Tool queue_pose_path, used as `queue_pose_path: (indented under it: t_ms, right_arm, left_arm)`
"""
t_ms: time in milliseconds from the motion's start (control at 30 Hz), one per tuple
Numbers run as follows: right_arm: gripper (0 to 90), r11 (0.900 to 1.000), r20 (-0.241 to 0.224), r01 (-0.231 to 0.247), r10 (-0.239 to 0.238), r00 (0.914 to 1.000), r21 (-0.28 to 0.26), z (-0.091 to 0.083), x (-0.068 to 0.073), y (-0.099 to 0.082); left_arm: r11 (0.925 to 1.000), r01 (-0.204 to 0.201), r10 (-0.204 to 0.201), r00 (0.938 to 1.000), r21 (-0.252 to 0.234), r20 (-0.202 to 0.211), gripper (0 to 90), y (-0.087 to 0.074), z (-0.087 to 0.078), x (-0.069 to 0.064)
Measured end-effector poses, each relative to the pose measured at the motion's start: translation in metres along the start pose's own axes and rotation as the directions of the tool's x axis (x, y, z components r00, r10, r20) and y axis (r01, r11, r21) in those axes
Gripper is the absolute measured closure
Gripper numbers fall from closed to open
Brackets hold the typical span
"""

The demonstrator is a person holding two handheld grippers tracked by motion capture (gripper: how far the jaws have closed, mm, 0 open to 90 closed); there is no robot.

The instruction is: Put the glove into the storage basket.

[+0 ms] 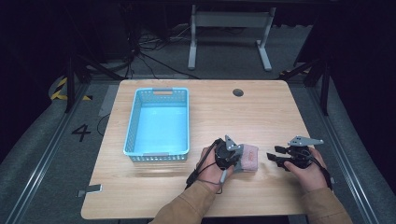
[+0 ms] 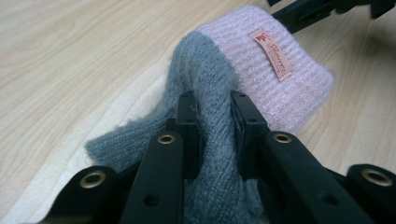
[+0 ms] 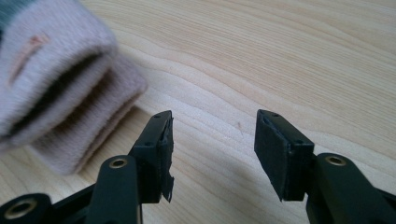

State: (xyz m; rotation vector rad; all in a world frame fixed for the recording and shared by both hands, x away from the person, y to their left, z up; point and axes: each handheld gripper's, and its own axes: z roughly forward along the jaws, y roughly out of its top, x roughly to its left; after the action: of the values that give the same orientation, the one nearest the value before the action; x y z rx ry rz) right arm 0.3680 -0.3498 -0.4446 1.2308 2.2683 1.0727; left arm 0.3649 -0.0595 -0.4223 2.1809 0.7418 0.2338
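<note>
Wooden table (image 1: 261,112) below: your left gripper (image 2: 212,105) clamps the soft, limp knitted sock (image 2: 224,74) (grey part); right gripper (image 3: 212,126) gapes, take its pink cuff.

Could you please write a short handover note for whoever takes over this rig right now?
Left hand-held gripper: shut on the grey part of the knitted hat, a fold of it pinched between the pads.
Right hand-held gripper: open, nothing between the jaws, just beside the hat's pink cuff.
The hat is at the near middle of the table, between the two grippers. The blue basket stands to the left with nothing in it.
Done: the hat is gripped.
Left: probably carrying the hat over to the basket and releasing it there; the right gripper may need to take the cuff first.
</note>
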Motion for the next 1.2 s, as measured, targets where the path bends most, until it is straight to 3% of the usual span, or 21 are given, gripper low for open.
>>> queue_pose_path:
  t_ms: [233, 500, 667, 867, 1200]
  right_arm:
    - [48.0, 1.0, 0.0, 0.003, -0.003, 1.0, 0.0, 0.003, -0.001, 0.001]
    - [47.9, 1.0, 0.005, -0.004, 0.004, 1.0, 0.001, 0.003, -0.003, 0.0]
    - [47.6, 1.0, 0.004, -0.007, 0.007, 1.0, 0.002, 0.004, -0.002, 0.0]
    - [47.4, 1.0, 0.006, -0.008, 0.008, 0.9999, 0.004, 0.004, -0.002, -0.001]
    - [47.0, 0.9999, 0.009, -0.017, 0.016, 0.9998, 0.003, 0.0, -0.003, -0.004]
  left_arm:
    - [0.9996, -0.004, 0.004, 1.0, -0.027, -0.004, 76.3, 0.01, -0.019, 0.002]
    - [0.9991, -0.018, 0.017, 0.9997, -0.038, -0.018, 76.2, 0.022, -0.043, 0.013]
    - [0.9986, -0.02, 0.019, 0.9993, -0.048, -0.034, 76.3, 0.025, -0.057, 0.024]
    - [0.9981, 0.007, -0.01, 0.9991, -0.061, -0.042, 76.2, 0.024, -0.073, 0.04]
    - [0.997, 0.028, -0.035, 0.9949, -0.072, -0.094, 76.2, 0.017, -0.096, 0.07]
